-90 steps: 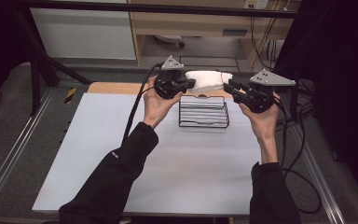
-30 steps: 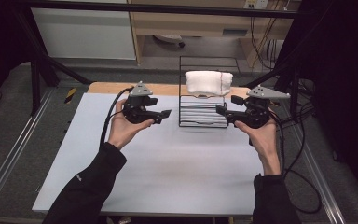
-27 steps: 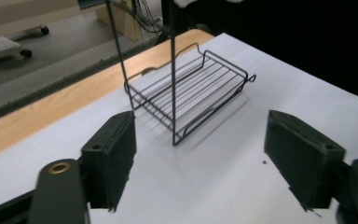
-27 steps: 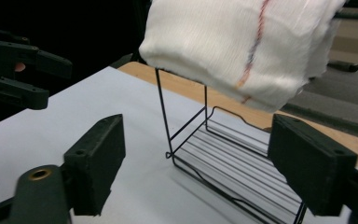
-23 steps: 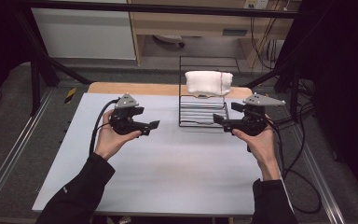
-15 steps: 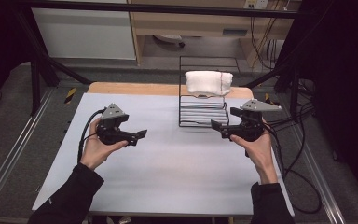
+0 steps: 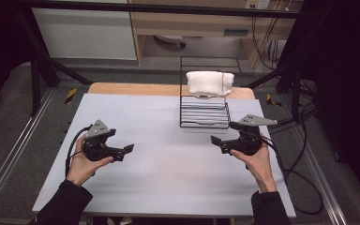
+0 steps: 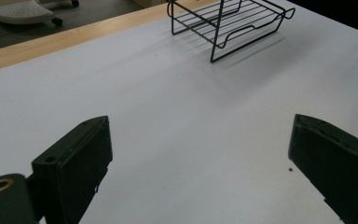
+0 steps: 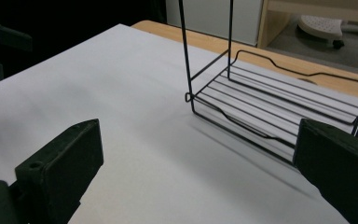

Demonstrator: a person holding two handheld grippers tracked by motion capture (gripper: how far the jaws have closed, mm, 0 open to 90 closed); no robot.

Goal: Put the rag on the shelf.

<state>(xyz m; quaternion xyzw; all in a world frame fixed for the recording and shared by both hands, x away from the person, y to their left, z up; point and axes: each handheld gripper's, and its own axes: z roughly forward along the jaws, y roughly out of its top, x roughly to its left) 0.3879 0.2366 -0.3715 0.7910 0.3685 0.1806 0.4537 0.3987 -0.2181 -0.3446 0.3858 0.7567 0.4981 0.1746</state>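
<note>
table (image 7: 168,183): white top, wooden strip along the far edge. wire rack (image 7: 205,110) stands at the far side, right of centre, two tiers on black rods. folded white towel (image 7: 210,83) lies on the upper tier, flat, ends reaching past the rods on both sides; lower tier bare.

left gripper (image 7: 127,149) sits low over the near-left part of the table, well apart from the rack. jaws have just been opening and now stand spread wide, nothing between them, bare table beyond in the left gripper view (image 8: 198,154). right gripper (image 7: 215,140) sits just near and right of the rack's front corner, jaws likewise just opened, spread, holding nothing (image 9: 198,163).

judgement: the towel looks placed and both hands look clear of it, so the step in hand is the retreat to rest. to do it well: keep both tongs spread and low, pull toward the near edge, and keep the right one from clipping the rack's front rod or lower rim, since the light wire frame would likely slide or tip and shed the towel. trailing cables should stay off the rack's side.

hard to make out: the towel's far side and how much of it rests on the upper wires; the upper tier is cut off at the top of both gripper views; whether the rack's far feet stand on the white top or the wooden strip, cannot tell.
</note>
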